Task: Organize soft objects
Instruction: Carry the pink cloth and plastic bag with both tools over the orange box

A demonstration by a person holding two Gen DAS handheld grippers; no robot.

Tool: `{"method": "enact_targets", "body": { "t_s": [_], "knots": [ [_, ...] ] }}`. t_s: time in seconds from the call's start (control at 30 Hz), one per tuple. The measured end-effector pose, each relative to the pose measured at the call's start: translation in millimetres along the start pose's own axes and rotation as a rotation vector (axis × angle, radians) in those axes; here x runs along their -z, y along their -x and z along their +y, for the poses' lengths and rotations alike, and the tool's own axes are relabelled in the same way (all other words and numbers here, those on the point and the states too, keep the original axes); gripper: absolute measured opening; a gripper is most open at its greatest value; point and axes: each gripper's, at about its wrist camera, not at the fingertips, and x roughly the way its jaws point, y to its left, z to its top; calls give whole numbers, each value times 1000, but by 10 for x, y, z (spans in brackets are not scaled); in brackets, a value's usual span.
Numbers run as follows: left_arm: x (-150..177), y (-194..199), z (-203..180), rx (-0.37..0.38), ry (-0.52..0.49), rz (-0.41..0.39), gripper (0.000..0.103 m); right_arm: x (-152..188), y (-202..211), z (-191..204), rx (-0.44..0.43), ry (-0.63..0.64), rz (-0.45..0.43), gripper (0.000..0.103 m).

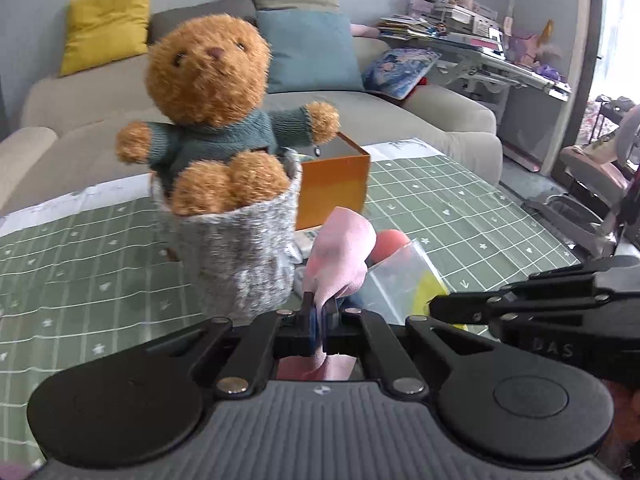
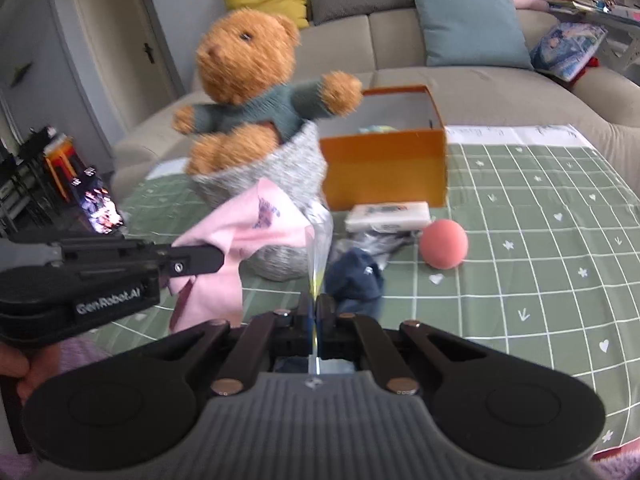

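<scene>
My left gripper [image 1: 319, 312] is shut on a pink cloth [image 1: 340, 256], which hangs lifted above the green checked tablecloth [image 1: 80, 248]. In the right wrist view the pink cloth [image 2: 248, 224] drapes from the left gripper [image 2: 218, 260]. My right gripper [image 2: 316, 308] is shut on the edge of a clear plastic bag [image 2: 320, 240], seen in the left wrist view as a clear plastic bag [image 1: 400, 280] beside the right gripper [image 1: 434, 307]. A brown teddy bear [image 1: 208, 76] in a green sweater sits in a grey knitted basket [image 1: 240, 248]. A navy cloth [image 2: 356, 280] lies just ahead.
An orange box [image 2: 384, 168] stands open behind the basket. A white packet [image 2: 388, 214] and a pink ball [image 2: 443, 243] lie in front of it. A beige sofa [image 1: 440, 120] with cushions runs along the table's far side. A lit phone [image 2: 100, 208] stands at the left.
</scene>
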Motion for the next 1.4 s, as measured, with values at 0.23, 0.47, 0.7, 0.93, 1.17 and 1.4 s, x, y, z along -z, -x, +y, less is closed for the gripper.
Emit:
{"method": "enact_targets", "body": {
  "t_s": [0.23, 0.47, 0.7, 0.93, 1.17, 1.4],
  "knots": [
    [-58, 262, -15, -29, 1, -22, 2, -30, 259, 207, -3, 37, -26, 0],
    [-279, 492, -88, -55, -34, -57, 2, -202, 546, 353, 13, 118, -80, 0],
    [-716, 595, -125, -11, -58, -139, 2, -576, 718, 319, 22, 172, -160, 0],
    [-1280, 525, -101, 16, -73, -229, 2, -1166, 738, 184, 18, 215, -248, 0],
    [-1821, 262, -72, 56, -76, -246, 2, -1727, 593, 31, 17, 239, -303, 0],
    [-2347, -240, -104, -1, -117, -213, 2, -2257, 181, -301, 25, 213, -287, 0]
  ]
}}
